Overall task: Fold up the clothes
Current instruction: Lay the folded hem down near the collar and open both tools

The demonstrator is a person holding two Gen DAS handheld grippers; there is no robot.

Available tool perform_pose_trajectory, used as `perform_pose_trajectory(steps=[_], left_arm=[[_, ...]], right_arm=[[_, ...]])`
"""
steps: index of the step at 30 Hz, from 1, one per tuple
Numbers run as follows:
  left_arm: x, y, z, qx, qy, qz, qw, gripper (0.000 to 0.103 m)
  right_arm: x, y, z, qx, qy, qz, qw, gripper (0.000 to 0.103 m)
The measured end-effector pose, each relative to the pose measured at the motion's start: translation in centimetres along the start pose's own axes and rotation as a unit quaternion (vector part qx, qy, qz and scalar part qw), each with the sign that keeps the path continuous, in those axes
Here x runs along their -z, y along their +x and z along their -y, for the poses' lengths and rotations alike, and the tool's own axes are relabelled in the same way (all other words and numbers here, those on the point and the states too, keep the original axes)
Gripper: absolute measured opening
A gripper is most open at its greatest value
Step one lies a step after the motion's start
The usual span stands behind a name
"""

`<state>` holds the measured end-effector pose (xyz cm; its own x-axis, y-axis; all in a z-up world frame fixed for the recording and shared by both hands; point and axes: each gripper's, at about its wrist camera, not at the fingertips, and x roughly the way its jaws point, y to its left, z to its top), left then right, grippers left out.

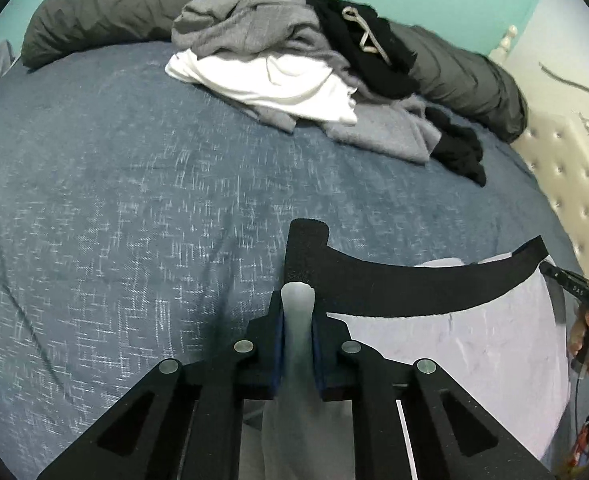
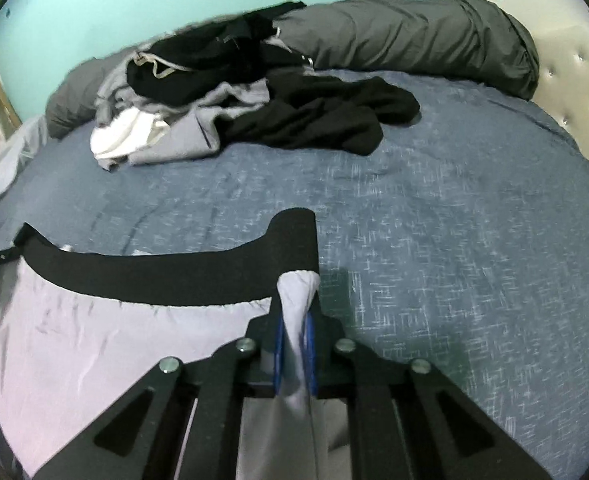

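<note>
While your left gripper (image 1: 297,300) and right gripper (image 2: 297,292) are both clamping folds of the pale lavender garment (image 1: 474,352), its black waistband (image 1: 414,284) is stretching between them above the blue bedspread (image 1: 134,200). No containers are showing. Unfolded clothes (image 1: 278,64) are lying heaped near the grey pillows (image 2: 414,36). Your own grippers are hiding the garment's lower part.

The garment (image 1: 454,344) is stretched between the left gripper (image 1: 297,300) and the right gripper (image 2: 296,300), above the near part of the bed cover (image 1: 134,200). The clothes pile (image 1: 278,68) lies on the cover's far side; the bolster (image 2: 414,36) lies behind the pile
</note>
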<state>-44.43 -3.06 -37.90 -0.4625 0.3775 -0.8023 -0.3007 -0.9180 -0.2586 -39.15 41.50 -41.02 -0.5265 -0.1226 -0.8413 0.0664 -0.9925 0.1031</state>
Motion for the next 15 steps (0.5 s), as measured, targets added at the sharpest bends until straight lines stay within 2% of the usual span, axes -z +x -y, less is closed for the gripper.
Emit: perform_pose_trajectory(steps=[4, 7, 9, 12, 15], left_arm=[[0.5, 1.4, 0.4, -0.010, 0.003, -0.025, 0.9996, 0.022], [0.7, 0.6, 0.1, -0.016, -0.002, -0.013, 0.9998, 0.051], [0.9, -0.6, -0.6, -0.008, -0.022, -0.002, 0.9997, 0.052], [1.5, -3.1, -1.3, -0.017, -0.047, 0.012, 0.9987, 0.052], [2.8, -5.9, -1.4, -0.014, -0.057, 0.030, 0.9978, 0.052]], right_arm=[[-0.3, 1.3, 0.0, 0.021, 0.000, -0.016, 1.000, 0.012], [0.0, 1.5, 1.0, 0.018, 0.025, -0.016, 0.999, 0.027], [-0.1, 0.5, 2.1, 0.028, 0.043, -0.007, 0.999, 0.046], [-0.3, -2.3, 3.0, 0.029, 0.064, 0.022, 0.997, 0.048], [0.3, -6.0, 2.6, 0.000, 0.073, 0.047, 0.996, 0.048]])
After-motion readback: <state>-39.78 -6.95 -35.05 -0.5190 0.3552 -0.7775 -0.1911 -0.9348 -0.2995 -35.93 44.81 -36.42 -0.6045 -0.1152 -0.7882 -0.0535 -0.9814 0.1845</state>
